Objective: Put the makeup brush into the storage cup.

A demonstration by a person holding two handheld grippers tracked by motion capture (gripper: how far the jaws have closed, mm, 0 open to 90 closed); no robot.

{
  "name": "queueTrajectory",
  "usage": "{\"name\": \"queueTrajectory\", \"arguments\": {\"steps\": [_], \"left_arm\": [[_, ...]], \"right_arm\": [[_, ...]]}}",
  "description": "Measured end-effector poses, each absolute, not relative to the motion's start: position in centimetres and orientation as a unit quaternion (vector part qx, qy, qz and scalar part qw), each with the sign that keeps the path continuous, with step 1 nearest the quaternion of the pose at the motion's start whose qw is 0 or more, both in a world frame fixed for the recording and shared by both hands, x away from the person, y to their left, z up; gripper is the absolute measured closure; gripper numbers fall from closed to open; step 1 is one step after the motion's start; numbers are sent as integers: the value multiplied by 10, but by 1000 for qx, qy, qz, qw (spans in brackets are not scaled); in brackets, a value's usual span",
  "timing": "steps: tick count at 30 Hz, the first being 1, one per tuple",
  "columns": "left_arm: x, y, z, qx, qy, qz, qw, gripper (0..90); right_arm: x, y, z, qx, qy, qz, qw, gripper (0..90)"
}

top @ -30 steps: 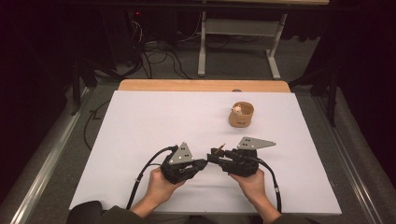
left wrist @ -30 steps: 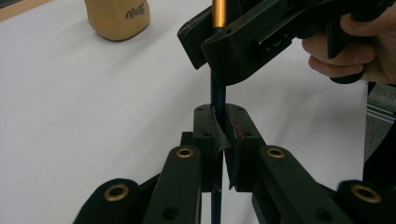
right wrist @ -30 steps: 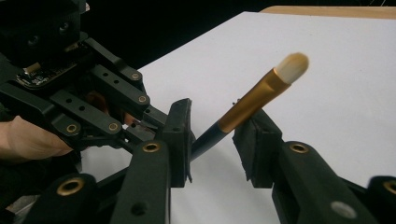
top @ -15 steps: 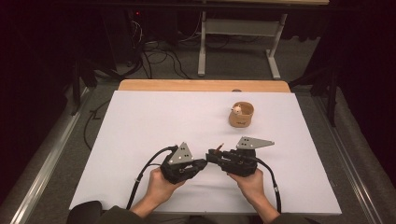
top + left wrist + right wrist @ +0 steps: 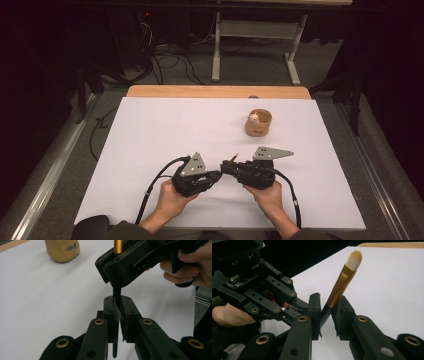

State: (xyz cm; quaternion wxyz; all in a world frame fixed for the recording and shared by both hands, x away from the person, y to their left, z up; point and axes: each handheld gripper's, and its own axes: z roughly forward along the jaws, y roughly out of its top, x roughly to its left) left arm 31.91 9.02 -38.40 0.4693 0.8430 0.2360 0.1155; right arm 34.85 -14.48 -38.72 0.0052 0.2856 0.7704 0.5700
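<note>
A makeup brush (image 5: pixel 342 280) with a pale tip, a gold ferrule and a dark handle stands between the two grippers at the table's near middle. My right gripper (image 5: pixel 327 305) is shut on the handle just below the ferrule. My left gripper (image 5: pixel 117 302) is shut on the thin lower end of the handle, right under the right gripper (image 5: pixel 120 275). In the high view the left gripper (image 5: pixel 218 176) and right gripper (image 5: pixel 226 168) meet tip to tip, and the brush (image 5: pixel 235 156) pokes out as a small stub.
A tan fabric pouch (image 5: pixel 258 123) with something white in it stands at the back right of the white table (image 5: pixel 150 130); it also shows as the pouch (image 5: pixel 62 250). A wooden strip (image 5: pixel 215 91) runs along the far edge. Cables trail from both grippers toward the person.
</note>
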Motion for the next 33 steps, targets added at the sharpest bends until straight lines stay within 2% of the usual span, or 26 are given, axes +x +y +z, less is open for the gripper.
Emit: {"name": "queueTrajectory", "arguments": {"steps": [2, 4, 9, 19, 23, 33], "left_arm": [[319, 90, -384, 843, 236, 116, 469, 836], [319, 91, -384, 842, 233, 117, 471, 899], [319, 91, -384, 842, 234, 114, 473, 898], [319, 94, -383, 837, 234, 112, 482, 881], [320, 95, -383, 834, 236, 107, 487, 822], [320, 104, -379, 818, 260, 100, 503, 577]], "right_arm": [[349, -145, -387, 284, 771, 570, 5, 796], [349, -145, -387, 285, 771, 570, 6, 801], [348, -144, -387, 282, 773, 568, 10, 853], [347, -145, -384, 279, 776, 565, 18, 860], [347, -146, -383, 279, 775, 567, 18, 860], [347, -152, -380, 282, 770, 571, 25, 860]]}}
